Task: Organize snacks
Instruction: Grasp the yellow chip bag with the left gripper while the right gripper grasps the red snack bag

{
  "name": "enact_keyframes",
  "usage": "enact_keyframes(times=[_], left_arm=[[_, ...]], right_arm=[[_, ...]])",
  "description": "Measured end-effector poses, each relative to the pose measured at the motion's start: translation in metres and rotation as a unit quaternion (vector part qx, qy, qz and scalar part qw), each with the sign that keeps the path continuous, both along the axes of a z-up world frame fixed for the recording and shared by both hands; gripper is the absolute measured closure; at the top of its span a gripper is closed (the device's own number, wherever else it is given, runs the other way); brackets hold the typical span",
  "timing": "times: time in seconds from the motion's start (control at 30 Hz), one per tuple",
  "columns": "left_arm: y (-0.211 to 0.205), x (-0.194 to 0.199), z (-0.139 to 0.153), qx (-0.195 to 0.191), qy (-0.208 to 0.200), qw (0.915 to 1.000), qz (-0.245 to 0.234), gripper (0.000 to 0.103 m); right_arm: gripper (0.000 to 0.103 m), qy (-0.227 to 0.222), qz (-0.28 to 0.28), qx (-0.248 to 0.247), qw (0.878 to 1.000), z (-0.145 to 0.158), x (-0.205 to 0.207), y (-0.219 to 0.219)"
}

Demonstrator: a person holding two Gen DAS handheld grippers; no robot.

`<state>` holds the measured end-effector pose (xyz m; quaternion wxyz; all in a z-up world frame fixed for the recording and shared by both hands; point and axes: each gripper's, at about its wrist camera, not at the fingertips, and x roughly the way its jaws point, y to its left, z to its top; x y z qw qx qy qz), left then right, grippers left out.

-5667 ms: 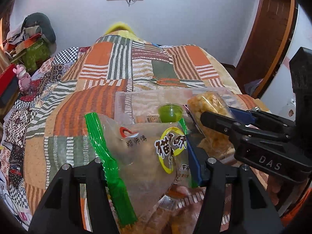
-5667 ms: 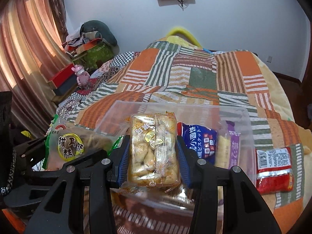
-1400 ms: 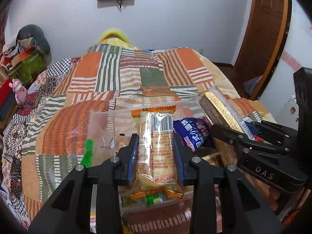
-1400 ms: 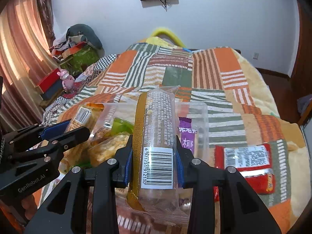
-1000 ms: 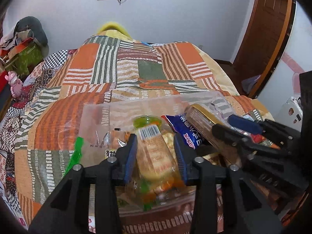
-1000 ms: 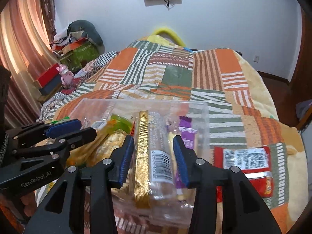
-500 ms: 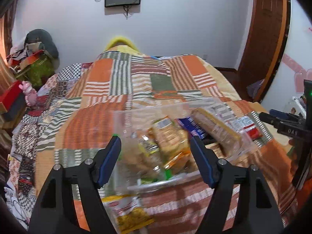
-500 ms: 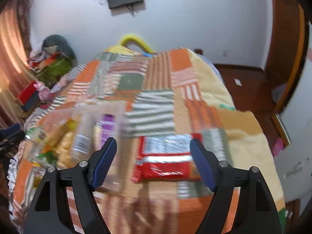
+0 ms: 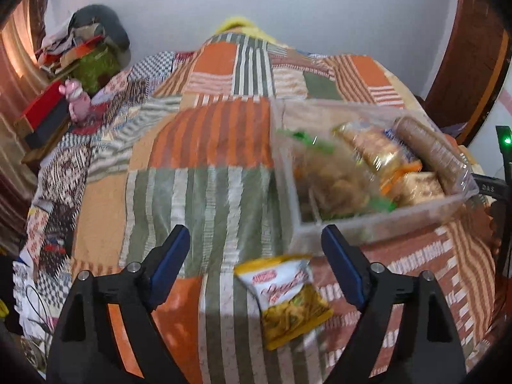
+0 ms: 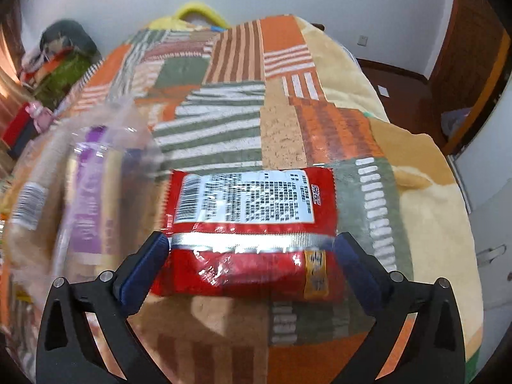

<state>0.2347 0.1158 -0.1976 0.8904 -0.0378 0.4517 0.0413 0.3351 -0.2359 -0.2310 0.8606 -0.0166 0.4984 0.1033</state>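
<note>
1. I see a bedroom with a white wall and a bed under a patchwork quilt point(image 9: 204, 147) of orange, green and striped squares.
2. A clear plastic bin point(image 9: 368, 224) sits on the quilt, crowded with packets.
3. My left gripper point(image 9: 254, 256) is opening, fingers well apart; a yellow snack packet point(image 9: 288, 297) lies on the quilt between them, untouched, just in front of the bin.
4. My right gripper point(image 10: 251, 256) is opening too; a red snack packet point(image 10: 249, 224) lies flat between its pads, beside the bin.

bin point(image 10: 128, 121) blurred, snacks point(image 9: 329, 185) smeared
</note>
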Motion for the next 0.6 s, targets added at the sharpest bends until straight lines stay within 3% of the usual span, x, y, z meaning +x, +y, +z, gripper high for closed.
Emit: enact_keyframes(times=[0.27, 0.53, 0.6], left_arm=[[0.000, -0.003, -0.037, -0.038, 0.045, 0.9983, 0.000, 0.017], [-0.019, -0.005, -0.061, -0.004, 0.061, 0.9980, -0.014, 0.017], [-0.019, -0.007, -0.062, -0.006, 0.059, 0.9982, -0.013, 0.018]], right_arm=[[0.001, 0.000, 0.006, 0.002, 1.000, -0.006, 0.003, 0.001], [0.032, -0.013, 0.022, -0.019, 1.000, -0.003, -0.004, 0.010], [0.033, -0.012, 0.019, -0.011, 1.000, -0.002, -0.004, 0.007]])
